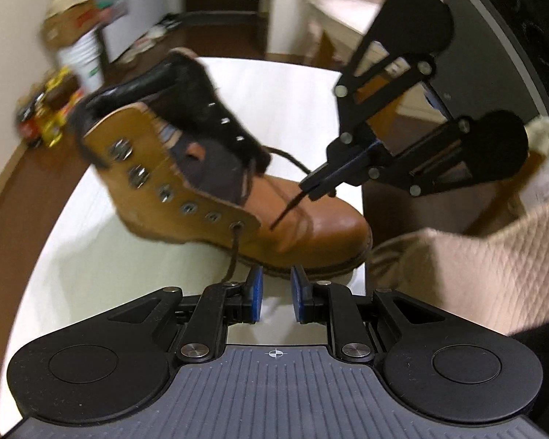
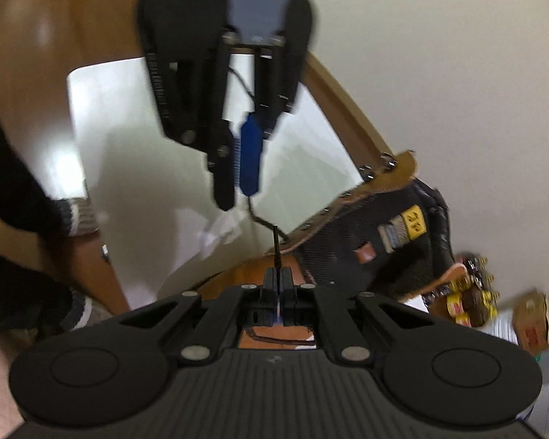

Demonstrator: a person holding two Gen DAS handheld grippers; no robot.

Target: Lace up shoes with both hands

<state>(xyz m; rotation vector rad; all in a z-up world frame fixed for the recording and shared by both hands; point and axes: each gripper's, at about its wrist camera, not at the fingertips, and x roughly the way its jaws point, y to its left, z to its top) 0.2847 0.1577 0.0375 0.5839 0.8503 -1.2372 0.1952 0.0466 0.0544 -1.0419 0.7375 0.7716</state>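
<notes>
Right jaws: your right gripper (image 1: 316, 186) is pinching shut on the stiff dark tip of the lace (image 1: 287, 209), which is sticking out past the pads toward the boot's toe.
Left jaws: your left gripper (image 1: 277, 294) is standing apart with blue pads (image 1: 257, 292) showing and nothing between them; the other run of lace is hanging just beside the pad at 9 o'clock, and I cannot tell whether it is touching.
Lace: it is coming out of the lowest eyelet (image 1: 236, 225) and trailing down toward your left jaws.
Boot: the tan boot (image 1: 303, 234) is sitting on the white desk (image 1: 91, 256), toe pointing toward 4 o'clock in the left wrist view, tongue folded open.
Beyond: small yellow and red items (image 1: 47, 117) are lying on the floor at 10 o'clock.
</notes>
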